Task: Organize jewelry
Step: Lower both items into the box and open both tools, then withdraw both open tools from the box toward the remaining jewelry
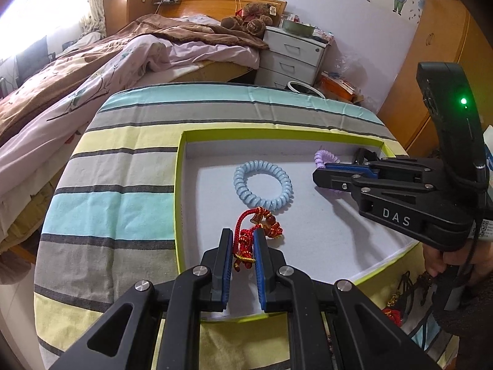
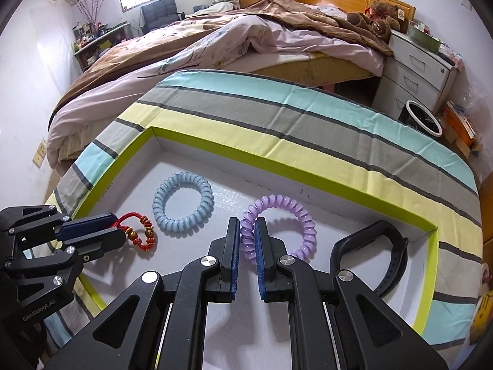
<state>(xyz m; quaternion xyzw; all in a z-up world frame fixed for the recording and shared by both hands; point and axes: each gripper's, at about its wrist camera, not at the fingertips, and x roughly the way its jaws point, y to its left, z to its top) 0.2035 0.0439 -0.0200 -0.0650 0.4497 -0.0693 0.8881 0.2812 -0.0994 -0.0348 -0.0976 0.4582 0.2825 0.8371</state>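
A shallow white box with a lime-green rim point(image 1: 181, 166) point(image 2: 277, 166) lies on a striped cloth. Inside it rest a blue spiral bracelet point(image 1: 262, 185) point(image 2: 183, 208), a purple spiral bracelet point(image 2: 295, 215) point(image 1: 322, 157), a red cord bracelet with beads point(image 1: 246, 240) point(image 2: 138, 231) and a black wristband point(image 2: 372, 252). My left gripper point(image 1: 243, 237) point(image 2: 118, 225) is shut on the red cord bracelet, low over the box floor. My right gripper point(image 2: 248, 229) point(image 1: 320, 175) is shut on the near side of the purple spiral bracelet.
The striped cloth point(image 1: 123, 154) covers a round-edged table. Behind it are a bed with rumpled bedding point(image 2: 215, 40), a white drawer unit point(image 1: 292, 58) and a bin point(image 2: 422, 120). More red and dark cords point(image 1: 397, 305) hang beside the box's near right edge.
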